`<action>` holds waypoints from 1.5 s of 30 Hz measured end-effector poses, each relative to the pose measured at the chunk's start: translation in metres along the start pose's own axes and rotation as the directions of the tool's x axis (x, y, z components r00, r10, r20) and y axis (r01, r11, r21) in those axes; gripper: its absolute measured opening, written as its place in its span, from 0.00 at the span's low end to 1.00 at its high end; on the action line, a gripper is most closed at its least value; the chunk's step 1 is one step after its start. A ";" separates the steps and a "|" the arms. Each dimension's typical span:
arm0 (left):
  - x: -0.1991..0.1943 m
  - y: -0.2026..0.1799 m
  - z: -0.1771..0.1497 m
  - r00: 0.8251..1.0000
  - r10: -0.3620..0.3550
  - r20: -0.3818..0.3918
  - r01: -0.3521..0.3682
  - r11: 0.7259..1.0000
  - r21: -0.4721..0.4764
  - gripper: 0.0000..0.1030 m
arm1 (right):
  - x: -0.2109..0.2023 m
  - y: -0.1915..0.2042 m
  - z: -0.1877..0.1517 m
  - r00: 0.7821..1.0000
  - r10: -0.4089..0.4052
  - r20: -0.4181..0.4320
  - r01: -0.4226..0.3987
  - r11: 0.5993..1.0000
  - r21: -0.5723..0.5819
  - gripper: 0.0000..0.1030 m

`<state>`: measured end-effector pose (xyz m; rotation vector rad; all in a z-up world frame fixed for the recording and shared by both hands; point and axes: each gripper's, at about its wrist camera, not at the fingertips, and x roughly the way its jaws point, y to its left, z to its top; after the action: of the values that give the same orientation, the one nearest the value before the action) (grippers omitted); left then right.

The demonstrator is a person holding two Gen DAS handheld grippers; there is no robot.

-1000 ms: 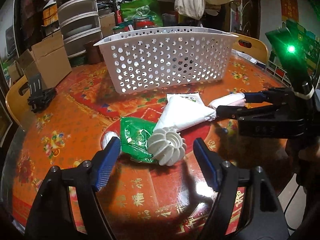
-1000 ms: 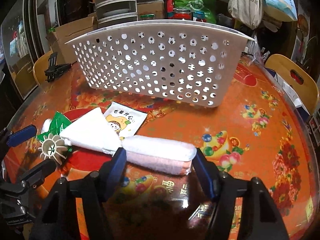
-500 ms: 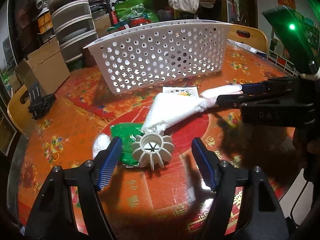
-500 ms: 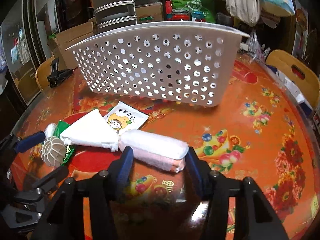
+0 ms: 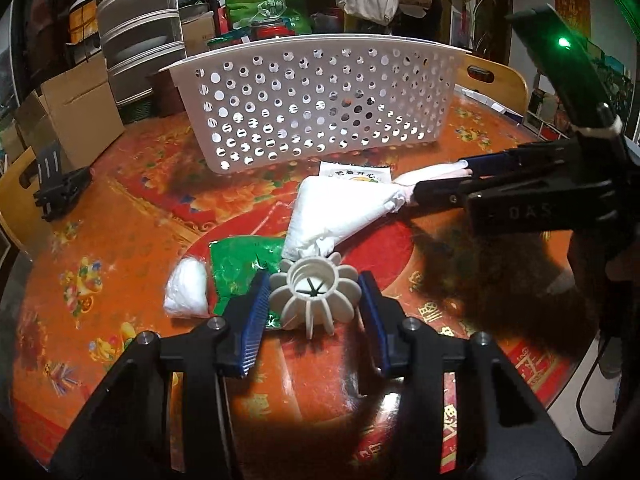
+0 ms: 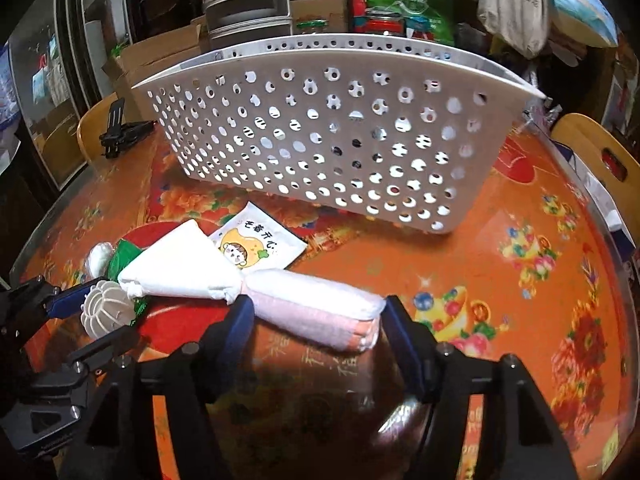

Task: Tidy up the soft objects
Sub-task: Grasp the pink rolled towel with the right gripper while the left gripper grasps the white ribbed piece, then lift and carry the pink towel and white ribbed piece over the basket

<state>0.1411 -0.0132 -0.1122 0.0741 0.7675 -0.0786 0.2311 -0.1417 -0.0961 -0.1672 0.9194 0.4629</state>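
The white ribbed ball (image 5: 314, 294), a hollow plastic thing with fins, lies on the counter (image 5: 120, 240) directly between the two blue pads of the left gripper (image 5: 314, 304). The jaws of this gripper are closing around it. The pads stand just beside the fins on both sides, but I cannot tell if they already press on them. The ball rests partly on a green packet (image 5: 240, 260), and a small white pouch (image 5: 188, 290) lies just to the left of that packet.

The rolled pink and white towel (image 6: 320, 312) lies on the counter between the pads of the right gripper (image 6: 316, 320). The jaws of this gripper are opening. The left pad is at the near end of the roll and the right pad is just beside the other end. The pads do not seem to squeeze the towel, which sits flat on the counter.

A folded white cloth (image 6: 180, 264) touches the left end of the towel, and a sachet with a cartoon face (image 6: 256, 246) lies just behind both. The white perforated basket (image 6: 320, 140) stands farther back on the counter, apart from all these soft things.
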 end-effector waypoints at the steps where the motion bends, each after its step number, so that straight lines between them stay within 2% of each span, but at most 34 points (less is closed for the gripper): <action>1: 0.000 0.000 0.000 1.000 -0.001 0.000 0.001 1.000 0.000 0.40 | 0.001 0.001 0.001 1.000 0.000 -0.003 0.000 1.000 -0.013 0.65; 6: -0.001 0.002 0.000 1.000 -0.009 0.000 0.009 1.000 -0.003 0.40 | 0.010 0.002 0.003 1.000 0.007 -0.025 -0.008 0.999 -0.032 0.70; 13: 0.000 0.002 0.001 1.000 -0.019 -0.005 0.019 1.000 -0.012 0.40 | 0.019 0.008 0.007 0.999 -0.003 -0.042 -0.001 0.997 -0.077 0.71; 20: 0.000 0.004 0.001 1.000 -0.027 -0.003 0.027 0.999 -0.025 0.40 | 0.024 0.000 0.015 1.000 0.021 -0.023 -0.022 0.998 -0.053 0.69; 22: 0.000 0.006 0.000 0.999 -0.035 -0.001 0.035 0.999 -0.036 0.40 | 0.020 -0.003 0.015 1.000 0.019 -0.010 -0.020 0.999 -0.044 0.63; 24: 0.000 0.007 0.000 0.999 -0.043 -0.002 0.043 0.998 -0.045 0.40 | 0.017 -0.005 0.013 1.000 0.001 0.000 -0.001 0.999 -0.041 0.31; 26: -0.001 0.008 0.000 0.999 -0.048 -0.002 0.048 0.997 -0.053 0.40 | 0.014 -0.007 0.012 1.000 0.008 0.001 -0.008 0.999 -0.032 0.20; 32: 0.000 0.008 0.000 0.999 -0.046 -0.003 0.046 0.998 -0.053 0.40 | 0.003 -0.010 0.000 0.998 0.064 -0.004 -0.064 0.998 -0.018 0.11; 38: 0.000 0.009 0.000 0.998 -0.056 -0.001 0.056 0.997 -0.061 0.40 | -0.020 -0.005 -0.009 0.995 0.097 0.021 -0.096 0.994 -0.057 0.10; 40: 0.000 0.011 0.000 0.998 -0.064 0.001 0.064 0.995 -0.071 0.40 | -0.026 -0.003 -0.007 0.996 0.087 0.031 -0.084 0.993 -0.081 0.19; 42: 0.000 0.011 0.000 0.998 -0.065 0.000 0.065 0.995 -0.072 0.40 | -0.024 -0.002 -0.001 0.996 0.080 0.047 -0.076 0.994 -0.085 0.46; 45: 0.000 0.011 0.000 0.998 -0.063 -0.001 0.063 0.996 -0.068 0.40 | -0.017 0.000 0.011 0.994 0.096 0.053 -0.092 0.992 -0.082 0.51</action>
<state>0.1426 -0.0018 -0.1118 -0.0148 0.7753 -0.1121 0.2303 -0.1435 -0.0760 -0.1824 0.8559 0.5892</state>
